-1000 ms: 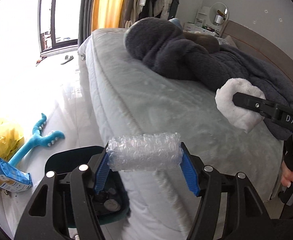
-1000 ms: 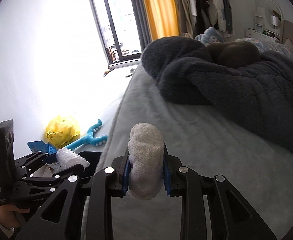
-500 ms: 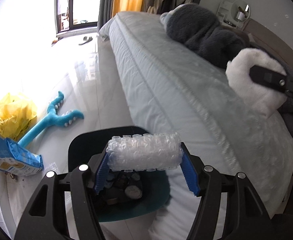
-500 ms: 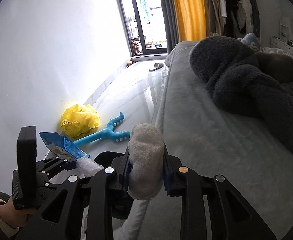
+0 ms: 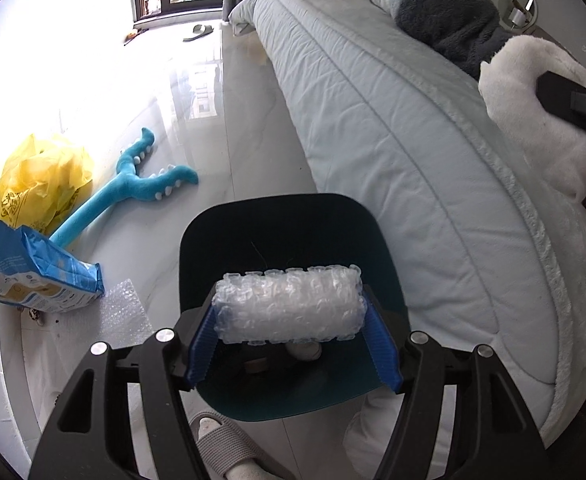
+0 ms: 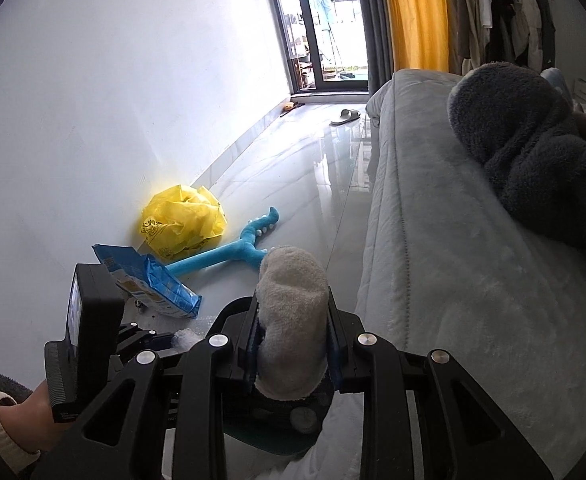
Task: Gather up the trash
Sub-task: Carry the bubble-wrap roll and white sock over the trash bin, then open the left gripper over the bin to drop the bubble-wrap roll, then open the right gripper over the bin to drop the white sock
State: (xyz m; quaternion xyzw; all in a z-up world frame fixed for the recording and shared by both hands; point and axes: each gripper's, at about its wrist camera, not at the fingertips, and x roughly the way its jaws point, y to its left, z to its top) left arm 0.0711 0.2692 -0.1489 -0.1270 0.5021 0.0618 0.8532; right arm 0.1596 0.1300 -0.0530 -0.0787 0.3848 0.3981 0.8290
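My left gripper (image 5: 289, 312) is shut on a roll of bubble wrap (image 5: 289, 306) and holds it above the open dark teal trash bin (image 5: 289, 224), which has some items inside. My right gripper (image 6: 293, 344) is shut on a wad of white fluffy cloth (image 6: 293, 320); the same wad shows at the right edge of the left wrist view (image 5: 541, 120), over the bed. The bin shows partly under the right gripper (image 6: 285, 436). The left gripper body is at the lower left of the right wrist view (image 6: 93, 344).
The bed (image 5: 393, 128) runs along the right with a dark fleece blanket (image 6: 533, 152). On the floor by the wall lie a yellow plastic bag (image 5: 41, 176), a blue plush toy (image 5: 133, 184), a blue packet (image 5: 33, 276) and a bubble wrap sheet (image 5: 125, 316). A slipper (image 5: 221, 448) is near.
Both grippers have swung left and down from over the bed toward the floor. The bin now sits directly below the bubble wrap roll. Both grips are unchanged.
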